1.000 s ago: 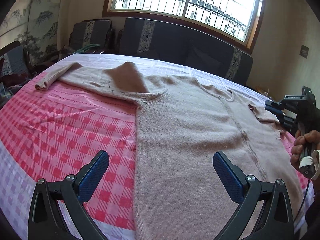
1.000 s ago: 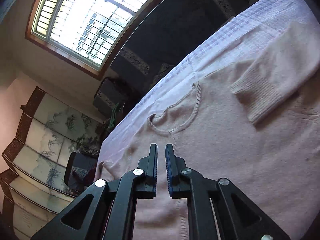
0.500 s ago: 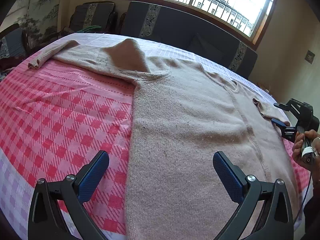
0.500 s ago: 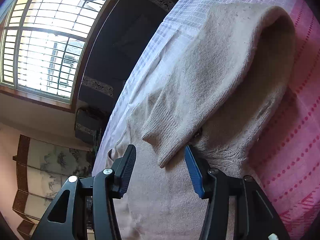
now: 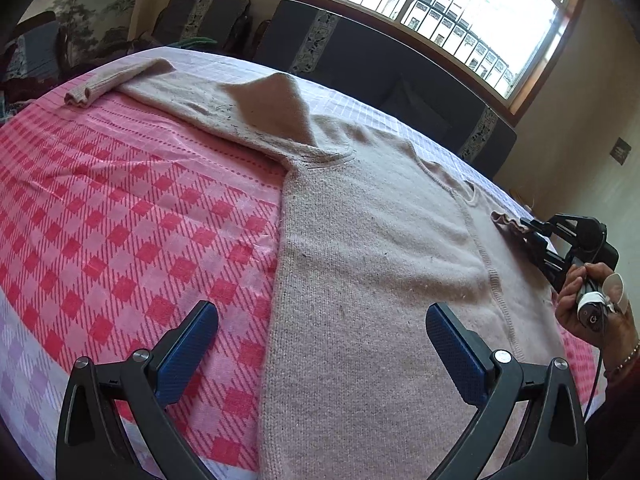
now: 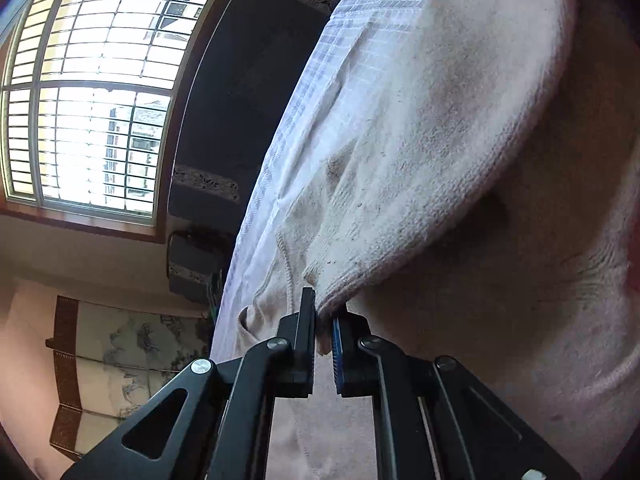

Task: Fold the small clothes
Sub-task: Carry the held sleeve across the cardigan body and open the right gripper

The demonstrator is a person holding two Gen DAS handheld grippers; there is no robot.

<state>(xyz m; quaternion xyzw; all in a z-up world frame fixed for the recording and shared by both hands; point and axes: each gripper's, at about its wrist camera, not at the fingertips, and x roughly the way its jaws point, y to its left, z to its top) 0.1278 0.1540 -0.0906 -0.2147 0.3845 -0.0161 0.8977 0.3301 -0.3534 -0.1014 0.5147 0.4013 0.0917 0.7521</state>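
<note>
A beige knit sweater (image 5: 372, 248) lies spread on the table, front up. Its one sleeve (image 5: 116, 78) stretches to the far left, with a raised fold (image 5: 276, 108) near the shoulder. My left gripper (image 5: 320, 344) is open and empty, hovering over the sweater's near hem. My right gripper (image 6: 325, 320) is shut on the cuff (image 6: 332, 300) of the other sleeve, which is folded over the body (image 6: 520, 320). In the left wrist view the right gripper (image 5: 524, 226) shows at the sweater's right side, gripping that cuff (image 5: 504, 218).
A pink and red checked cloth (image 5: 120, 208) covers the table. Dark sofas (image 5: 372, 52) stand behind it under a barred window (image 5: 420, 4). A painted screen (image 6: 120, 360) stands at the left. The table edge drops close behind the sweater's collar (image 6: 280, 280).
My right gripper has closed on the folded sleeve's cuff; half a second ago it was open around it. My left gripper has stayed open, drifting slightly lower over the hem.
</note>
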